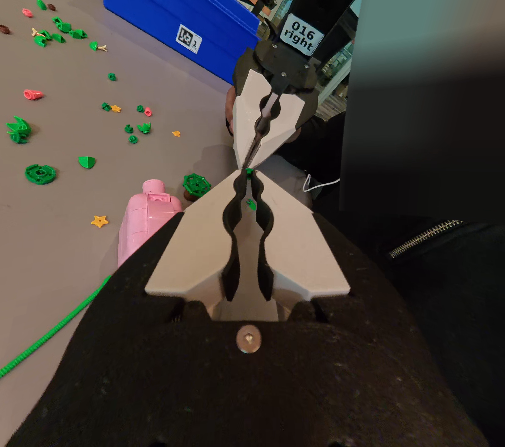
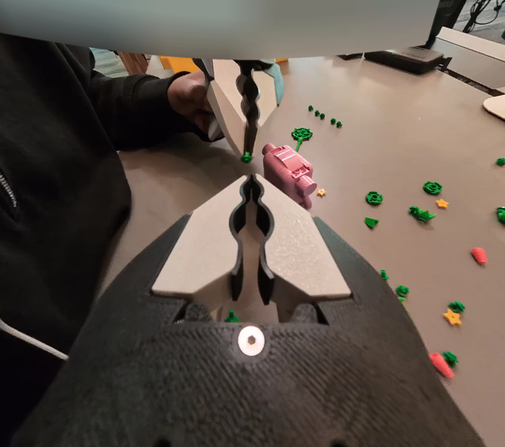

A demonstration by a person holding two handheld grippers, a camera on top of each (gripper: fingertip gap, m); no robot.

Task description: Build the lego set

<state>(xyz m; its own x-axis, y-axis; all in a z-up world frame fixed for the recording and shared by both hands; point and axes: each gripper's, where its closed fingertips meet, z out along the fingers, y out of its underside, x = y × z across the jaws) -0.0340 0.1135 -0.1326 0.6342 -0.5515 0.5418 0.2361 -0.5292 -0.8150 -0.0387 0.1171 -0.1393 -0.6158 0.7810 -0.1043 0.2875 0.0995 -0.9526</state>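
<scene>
With most small green, yellow and coral plastic lego pieces (image 1: 41, 174) lying loose beside the built pink brick body (image 2: 287, 168), I am pinching a tiny green round stud piece (image 2: 246, 157) in my left gripper (image 1: 248, 171), meeting my clenched, seemingly empty right gripper (image 2: 251, 175).

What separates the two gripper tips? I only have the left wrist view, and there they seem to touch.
Observer: In the right wrist view they are apart. The left gripper pinches a small green stud, and bare table shows between it and the right gripper.
Operator: Is the right one carrying anything?
Observer: Its jaws are shut and nothing shows at the tips.
Operator: Any more studs like that one?
Observer: A row of five small green studs lies on the table beyond the pink build.
</scene>
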